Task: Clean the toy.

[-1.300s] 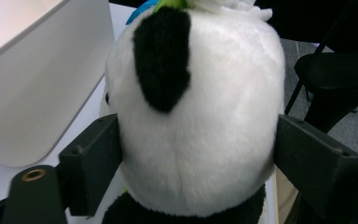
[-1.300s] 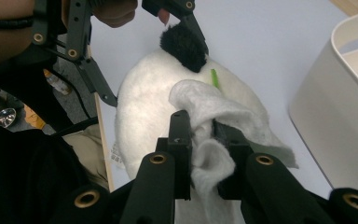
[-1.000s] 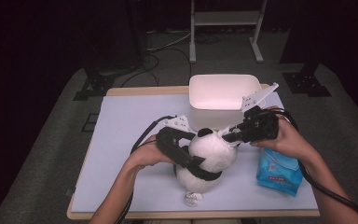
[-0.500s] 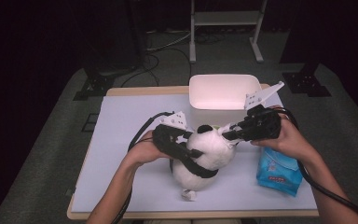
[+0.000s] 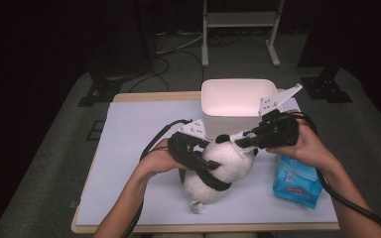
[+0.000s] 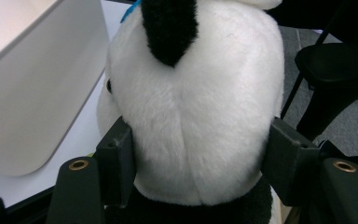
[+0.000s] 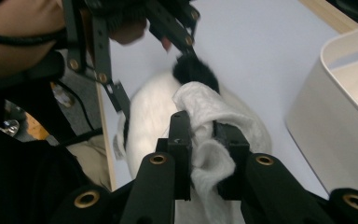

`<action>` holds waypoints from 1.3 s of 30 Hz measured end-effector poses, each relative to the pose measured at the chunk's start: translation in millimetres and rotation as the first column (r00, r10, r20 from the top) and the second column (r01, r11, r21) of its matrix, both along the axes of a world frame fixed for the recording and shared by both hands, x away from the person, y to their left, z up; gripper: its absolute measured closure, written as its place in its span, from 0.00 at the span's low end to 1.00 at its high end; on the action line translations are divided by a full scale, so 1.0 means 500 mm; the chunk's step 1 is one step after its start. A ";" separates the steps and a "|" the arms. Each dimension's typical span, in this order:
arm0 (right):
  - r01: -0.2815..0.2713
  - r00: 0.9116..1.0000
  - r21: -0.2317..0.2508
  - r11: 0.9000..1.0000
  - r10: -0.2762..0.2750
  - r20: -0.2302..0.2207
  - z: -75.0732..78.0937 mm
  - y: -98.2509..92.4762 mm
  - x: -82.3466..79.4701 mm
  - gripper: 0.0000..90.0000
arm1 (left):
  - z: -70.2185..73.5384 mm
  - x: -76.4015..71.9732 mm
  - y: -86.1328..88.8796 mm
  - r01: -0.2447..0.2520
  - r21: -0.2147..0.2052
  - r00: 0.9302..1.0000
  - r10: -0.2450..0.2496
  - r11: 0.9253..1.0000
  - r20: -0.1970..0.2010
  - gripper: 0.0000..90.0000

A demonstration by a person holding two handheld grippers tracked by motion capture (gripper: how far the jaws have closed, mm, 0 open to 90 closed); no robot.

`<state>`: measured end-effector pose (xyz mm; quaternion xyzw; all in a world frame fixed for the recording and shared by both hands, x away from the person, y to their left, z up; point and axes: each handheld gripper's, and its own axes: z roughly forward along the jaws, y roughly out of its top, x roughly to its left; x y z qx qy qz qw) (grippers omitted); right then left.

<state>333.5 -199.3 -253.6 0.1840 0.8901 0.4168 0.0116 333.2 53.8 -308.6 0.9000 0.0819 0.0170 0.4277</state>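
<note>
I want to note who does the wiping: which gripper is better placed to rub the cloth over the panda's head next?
Probably the right gripper: its jaws already pinch the white cloth against the plush panda. The left gripper clamps the panda's head, steadying it.

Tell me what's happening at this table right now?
A person works on a panda plush toy with a claw in each hand. The left claw has just been closing and now clamps the toy's white head from both sides. The right claw is shut on a white cloth pressed against the head. A white bin stands behind the toy, and a blue packet lies on the table to the right.
</note>
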 end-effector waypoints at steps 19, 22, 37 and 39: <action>0.077 0.995 -0.088 0.993 -0.082 -0.053 -0.062 -0.058 0.002 0.87 | -0.030 -0.004 -0.005 -0.042 0.030 0.999 0.043 0.999 -0.010 0.14; 0.092 0.993 -0.091 0.992 -0.098 -0.062 -0.072 -0.071 0.003 0.87 | -0.039 -0.004 0.001 -0.046 0.040 0.999 0.047 0.998 -0.022 0.13; 0.171 0.974 -0.088 0.981 -0.182 -0.134 -0.149 -0.139 0.012 0.88 | -0.072 -0.007 0.027 -0.063 0.099 0.997 0.068 0.993 -0.042 0.11; 0.175 0.971 -0.081 0.981 -0.185 -0.150 -0.159 -0.145 0.012 0.88 | -0.074 -0.007 0.024 -0.053 0.105 0.998 0.057 0.993 -0.040 0.11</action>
